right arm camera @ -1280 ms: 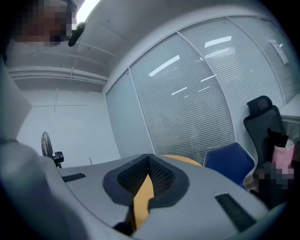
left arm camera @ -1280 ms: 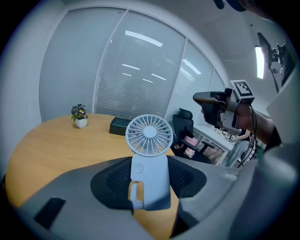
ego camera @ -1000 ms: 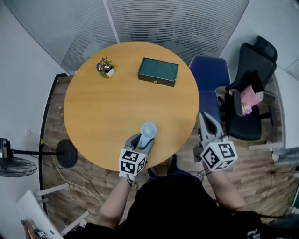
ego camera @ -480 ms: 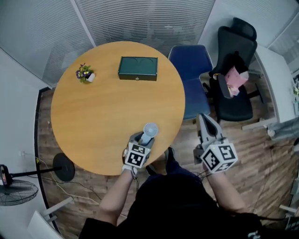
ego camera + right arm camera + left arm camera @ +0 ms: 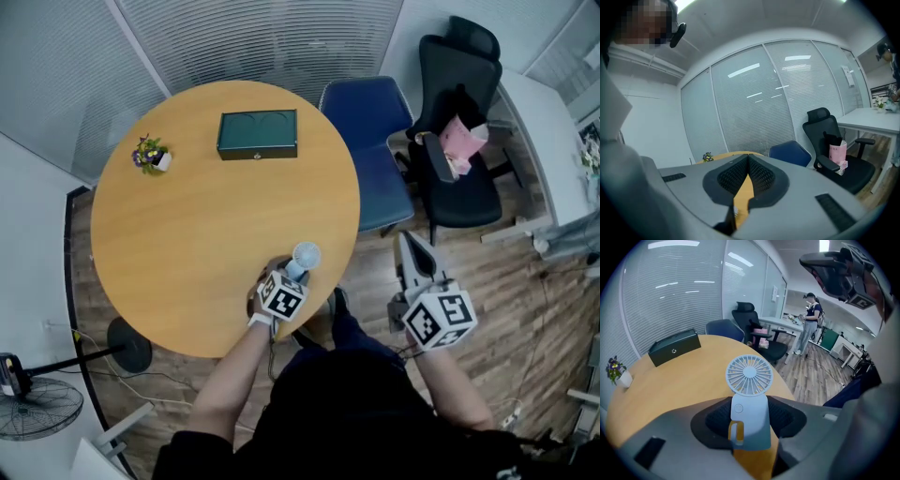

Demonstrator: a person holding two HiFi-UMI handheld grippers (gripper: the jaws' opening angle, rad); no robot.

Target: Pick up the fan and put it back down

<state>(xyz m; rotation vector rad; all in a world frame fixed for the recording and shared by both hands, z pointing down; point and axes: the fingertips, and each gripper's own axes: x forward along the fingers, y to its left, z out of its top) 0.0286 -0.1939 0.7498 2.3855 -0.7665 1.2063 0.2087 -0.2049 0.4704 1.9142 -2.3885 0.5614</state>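
A small light-blue hand fan (image 5: 749, 394) stands upright between the jaws of my left gripper (image 5: 749, 417), whose pads press on both sides of its body. Its round grille points at the camera. In the head view the fan (image 5: 304, 256) and the left gripper (image 5: 289, 274) are over the near edge of the round wooden table (image 5: 187, 225). Whether the fan's base touches the tabletop I cannot tell. My right gripper (image 5: 413, 246) is off the table to the right, above the wooden floor. Its jaws (image 5: 747, 158) meet at the tips with nothing between them.
A dark green box (image 5: 258, 135) and a small flower pot (image 5: 150, 156) sit at the table's far side. A blue chair (image 5: 370, 141) and a black office chair (image 5: 459, 131) with a pink bag stand to the right. A floor fan (image 5: 37, 408) is at bottom left.
My left gripper has sunk toward the table with the fan and rolled, so its marker cube looks smaller. The head view has swung, shifting the table leftward. The right gripper keeps its place in the picture.
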